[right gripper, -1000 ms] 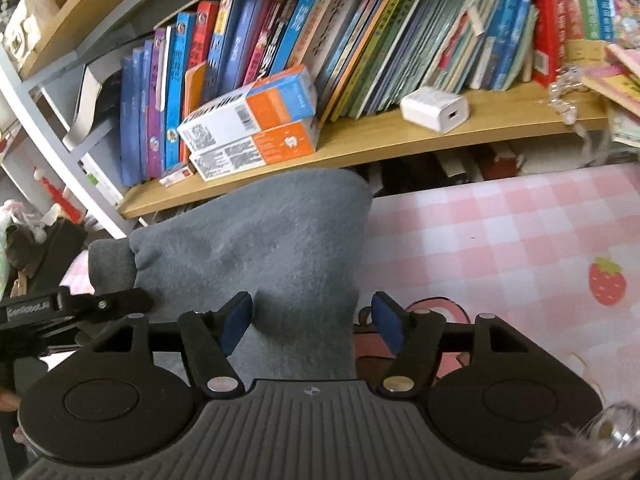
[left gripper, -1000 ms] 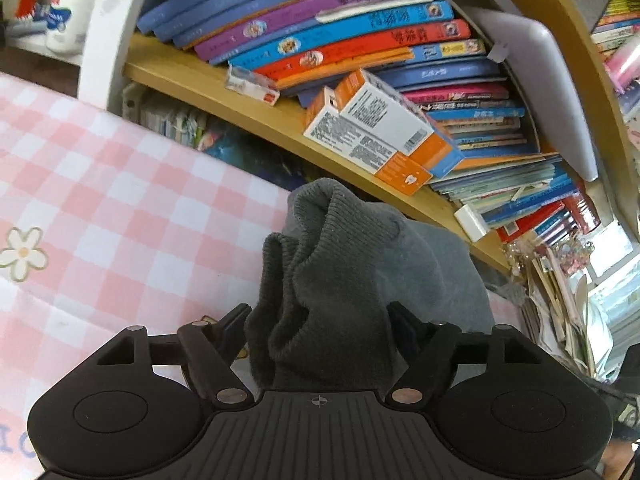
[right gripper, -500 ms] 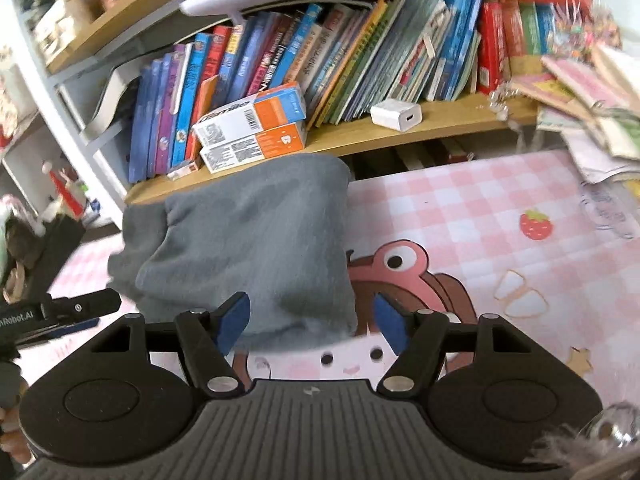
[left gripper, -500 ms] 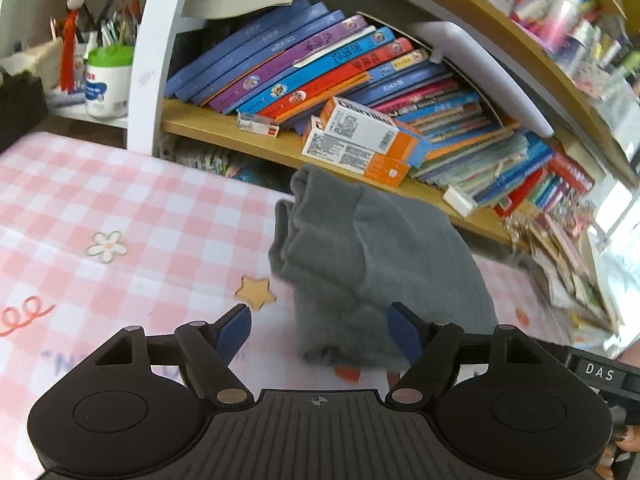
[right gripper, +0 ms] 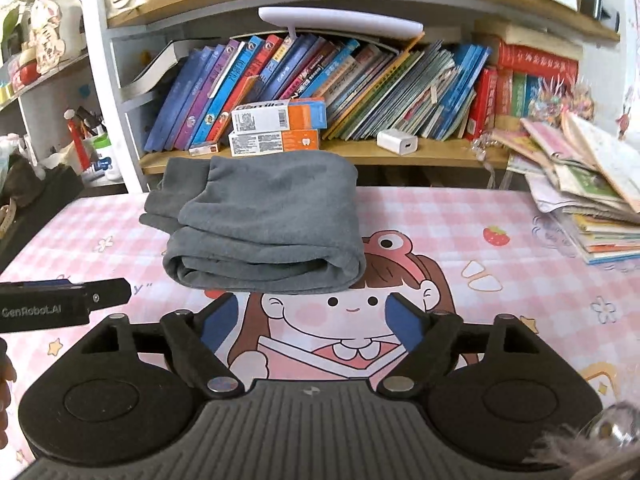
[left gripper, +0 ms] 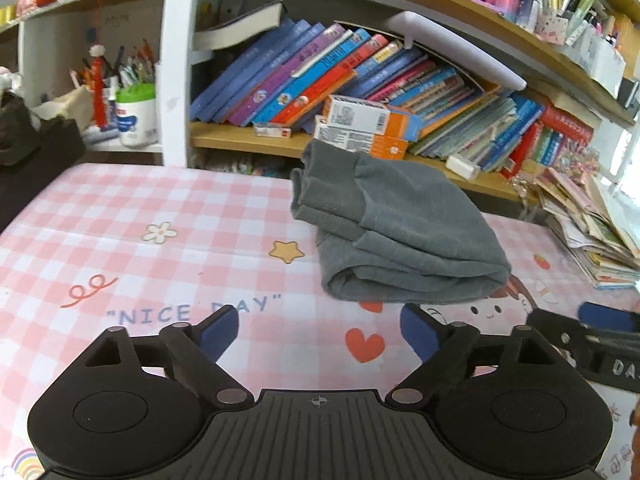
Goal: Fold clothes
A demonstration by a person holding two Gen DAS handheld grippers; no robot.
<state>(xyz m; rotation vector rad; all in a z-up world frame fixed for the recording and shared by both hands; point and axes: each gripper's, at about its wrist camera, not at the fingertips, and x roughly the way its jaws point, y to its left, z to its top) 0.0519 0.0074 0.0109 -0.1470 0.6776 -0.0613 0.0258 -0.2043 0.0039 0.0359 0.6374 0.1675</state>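
A grey knit garment (left gripper: 396,232) lies folded in a thick bundle at the back of the pink checked table cover (left gripper: 120,216), close under the bookshelf. It also shows in the right wrist view as the grey garment (right gripper: 264,224). My left gripper (left gripper: 320,328) hangs in front of it, apart from the cloth, its jaws opening with nothing between them. My right gripper (right gripper: 308,318) is likewise drawn back from the bundle, jaws opening and empty. Each gripper's tip shows at the edge of the other's view.
A wooden shelf (right gripper: 440,154) behind the table holds leaning books, two orange-and-white boxes (right gripper: 278,128) and a white charger (right gripper: 396,140). A heap of booklets (right gripper: 592,184) sits at the table's right end. A pen pot and a white jar (left gripper: 134,116) stand at the far left.
Both grippers let go of the grey garment and pulled back from it toward the table's near side. Their jaws have widened. The garment now lies folded on the table.
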